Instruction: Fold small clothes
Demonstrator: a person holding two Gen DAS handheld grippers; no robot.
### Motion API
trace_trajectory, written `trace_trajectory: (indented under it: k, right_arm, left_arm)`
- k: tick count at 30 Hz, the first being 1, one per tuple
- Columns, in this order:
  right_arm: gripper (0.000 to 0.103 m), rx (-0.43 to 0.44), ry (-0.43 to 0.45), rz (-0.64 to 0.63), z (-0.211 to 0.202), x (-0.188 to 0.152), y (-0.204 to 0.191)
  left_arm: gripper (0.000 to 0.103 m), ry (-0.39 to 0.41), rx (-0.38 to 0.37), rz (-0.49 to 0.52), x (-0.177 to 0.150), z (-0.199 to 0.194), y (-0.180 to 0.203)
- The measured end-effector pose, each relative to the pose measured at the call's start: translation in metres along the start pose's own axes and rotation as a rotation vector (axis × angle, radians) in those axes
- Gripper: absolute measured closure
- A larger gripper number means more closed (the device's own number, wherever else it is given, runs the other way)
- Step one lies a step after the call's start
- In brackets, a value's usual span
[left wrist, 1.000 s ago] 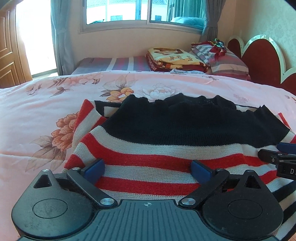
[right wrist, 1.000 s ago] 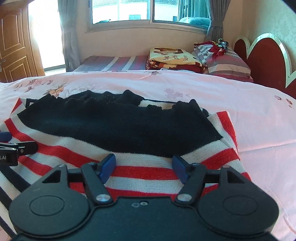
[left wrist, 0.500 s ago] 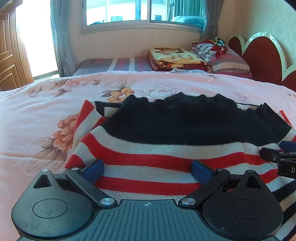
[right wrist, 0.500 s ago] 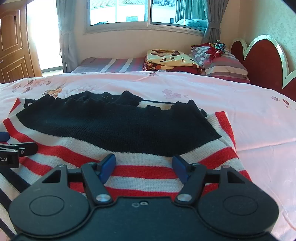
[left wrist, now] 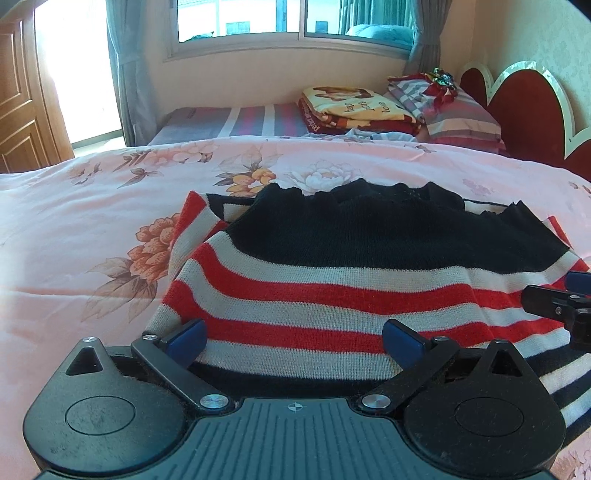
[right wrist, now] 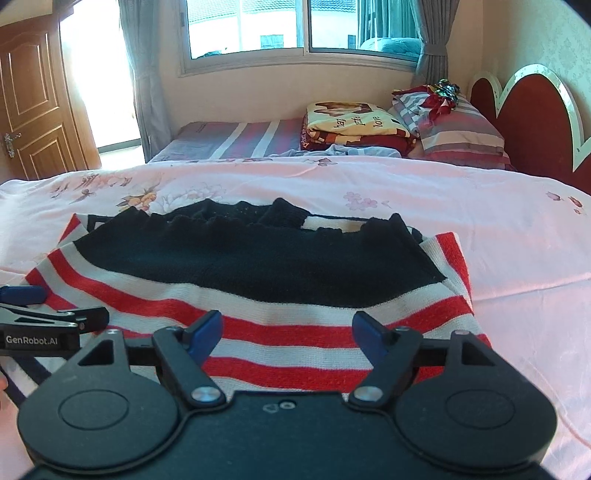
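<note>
Two grippers hang over one folded sweater (left wrist: 332,280) that lies flat on a pink flowered bedspread (left wrist: 74,229); the sweater is knitted in red and white stripes, with a broad black band across its far half and a ruffled black edge at the far end; a few dark stripes show along its near edge, close under the grippers.

Seen from the left wrist, the left gripper (left wrist: 293,334) stands with its jaws spread wide, blue pads (left wrist: 186,334) apart over the striped near part of the sweater; no fabric is pinched between them; the right gripper (left wrist: 561,299) shows at the right edge of that view, above the sweater's right side.

Seen from the right wrist, the right gripper (right wrist: 286,328) has its jaws opening, the blue fingertips (right wrist: 207,326) well apart above the red and white stripes, nothing clamped between them; the left gripper (right wrist: 48,317) pokes in from the left edge, just beside the sweater's left border; whether either gripper's pads touch the knit beneath cannot be told.

Beyond the bedspread lies a striped mattress (right wrist: 236,136) under a window (right wrist: 295,26); a folded yellow and red blanket (right wrist: 351,123) rests beside striped pillows (right wrist: 454,125), next to a red scalloped headboard (right wrist: 532,110); grey curtains (right wrist: 144,74) hang at each side of the window; a brown wooden door (right wrist: 33,103) stands at the left.
</note>
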State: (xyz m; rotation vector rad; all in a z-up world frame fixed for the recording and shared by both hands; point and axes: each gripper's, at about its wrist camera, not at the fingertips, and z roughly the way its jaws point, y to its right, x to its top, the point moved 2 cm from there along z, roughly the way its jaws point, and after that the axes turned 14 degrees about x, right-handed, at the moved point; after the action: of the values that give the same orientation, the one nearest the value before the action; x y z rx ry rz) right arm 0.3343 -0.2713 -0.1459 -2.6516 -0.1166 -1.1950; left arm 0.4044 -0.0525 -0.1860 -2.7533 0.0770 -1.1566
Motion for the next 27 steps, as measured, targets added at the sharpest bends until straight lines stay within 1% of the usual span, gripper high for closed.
trace_trajectory:
  k: [3, 6, 7, 9, 10, 13, 20, 24, 27]
  right_arm:
    - [0.027, 0.01, 0.002, -0.022, -0.007, -0.005, -0.01]
    - [0.027, 0.007, -0.025, -0.038, -0.007, -0.017, -0.015]
    - [0.027, 0.007, -0.037, -0.042, -0.005, -0.021, -0.016]
    - [0.027, -0.004, -0.062, -0.049, 0.0, -0.03, -0.017]
    - [0.027, -0.007, -0.053, -0.046, -0.001, -0.033, -0.017]
    - [0.027, -0.009, -0.055, -0.033, -0.003, -0.032, -0.017]
    - [0.027, -0.004, -0.052, -0.031, -0.015, -0.034, -0.021]
    - [0.027, 0.01, -0.048, -0.028, -0.021, -0.035, -0.025]
    - [0.027, 0.018, -0.052, -0.029, -0.023, -0.037, -0.028]
  left_arm:
    - [0.003, 0.01, -0.022, 0.004, -0.015, -0.013, -0.006]
    - [0.003, 0.047, -0.004, 0.071, -0.031, -0.018, -0.006]
    - [0.003, 0.052, -0.005, 0.077, -0.034, -0.018, -0.006]
    - [0.002, 0.043, -0.01, 0.059, -0.034, -0.02, -0.009]
    - [0.002, 0.034, -0.01, 0.054, -0.032, -0.02, -0.01]
    - [0.002, 0.015, -0.005, 0.045, -0.03, -0.023, -0.011]
    - [0.002, -0.001, -0.003, 0.024, -0.035, -0.036, -0.019]
    - [0.002, -0.031, -0.013, -0.009, -0.038, -0.043, -0.026]
    - [0.002, -0.063, -0.047, -0.059, -0.041, -0.045, -0.034]
